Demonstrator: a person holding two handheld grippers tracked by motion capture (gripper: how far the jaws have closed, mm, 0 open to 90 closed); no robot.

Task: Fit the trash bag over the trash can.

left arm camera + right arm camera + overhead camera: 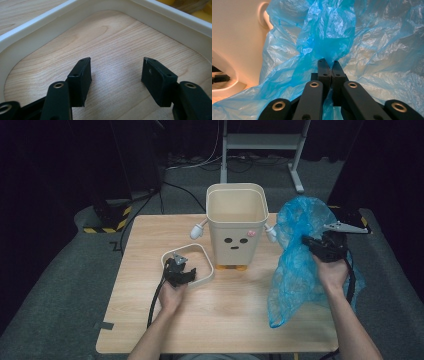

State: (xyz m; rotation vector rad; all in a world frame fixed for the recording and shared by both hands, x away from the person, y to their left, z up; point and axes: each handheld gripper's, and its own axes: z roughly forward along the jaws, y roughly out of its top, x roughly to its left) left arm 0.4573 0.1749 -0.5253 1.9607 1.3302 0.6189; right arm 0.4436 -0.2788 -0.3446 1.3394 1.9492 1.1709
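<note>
A cream bin (pixel 236 222) with a face and small arms stands at the back middle of the wooden table (pixel 225 315). Its loose cream rim ring (pixel 205 254) lies flat to the bin's left. My left gripper (pixel 181 272) rests on the table over the ring's near side, open; its pads (pixel 80 80) hover above bare wood inside the ring (pixel 37 30). My right gripper (pixel 312 242) is raised at the right, shut on a thin blue plastic bag (pixel 295 265) that hangs down to the table. The bag (pixel 332 35) bunches at the pinched fingertips (pixel 331 65).
A white stand's legs (pixel 260 145) and cables (pixel 185 165) lie on the grey floor behind the table. A yellow-black striped base (pixel 107 220) sits at the back left. Bare wood lies along the table's front.
</note>
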